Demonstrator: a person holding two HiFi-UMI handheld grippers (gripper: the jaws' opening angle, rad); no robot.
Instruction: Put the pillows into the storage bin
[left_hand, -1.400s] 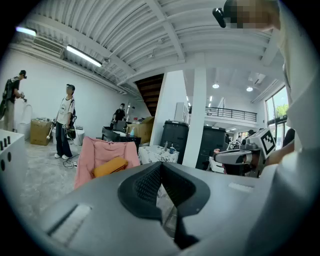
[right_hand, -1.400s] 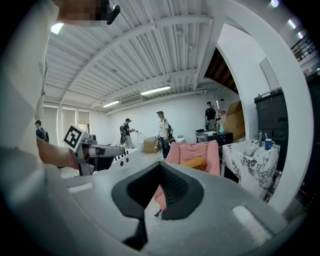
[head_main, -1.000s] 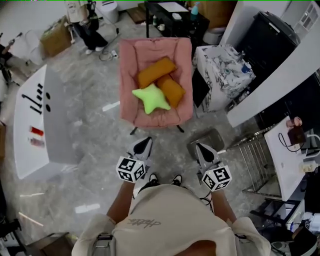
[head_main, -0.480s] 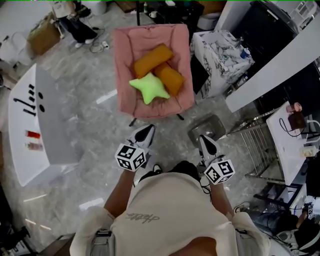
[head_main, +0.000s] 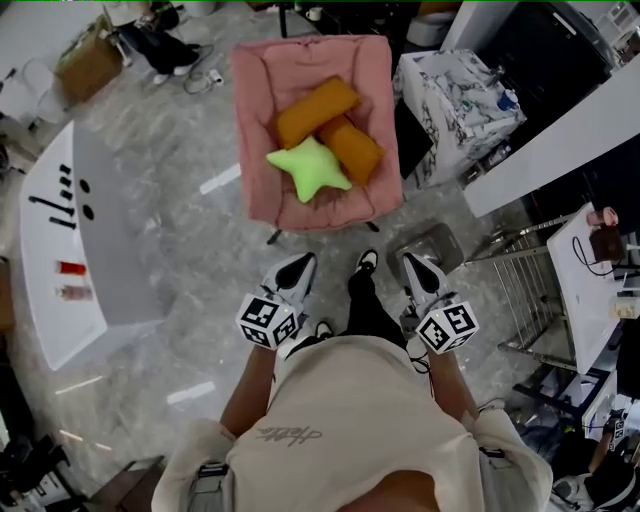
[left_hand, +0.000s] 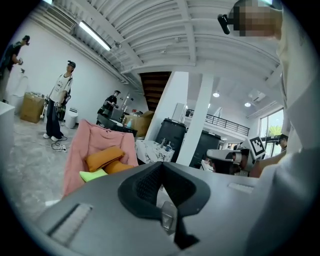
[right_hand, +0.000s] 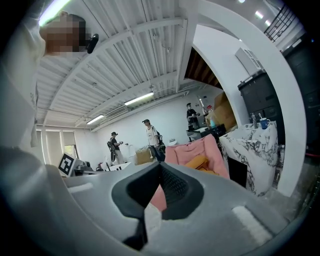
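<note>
Two orange pillows (head_main: 318, 110) (head_main: 352, 150) and a green star pillow (head_main: 312, 170) lie on a pink padded chair (head_main: 258, 110) ahead of me. My left gripper (head_main: 297, 270) and right gripper (head_main: 420, 268) are held side by side short of the chair's front edge, both shut and holding nothing. In the left gripper view, past the shut left gripper (left_hand: 161, 167), the orange pillow (left_hand: 103, 157) and the green star pillow (left_hand: 92, 175) show on the chair. In the right gripper view, beyond the shut right gripper (right_hand: 160, 170), stands the pink chair (right_hand: 187, 150).
A white marbled fabric box (head_main: 455, 100) stands right of the chair. A grey square box (head_main: 428, 245) sits on the floor by my right gripper, and a metal rack (head_main: 520, 300) is further right. A white table (head_main: 70, 250) is at the left. People stand at the far wall (left_hand: 59, 105).
The person has stepped forward: a dark leg and shoe now show between the grippers. Both grippers have been carried along with the step and stay shut.
</note>
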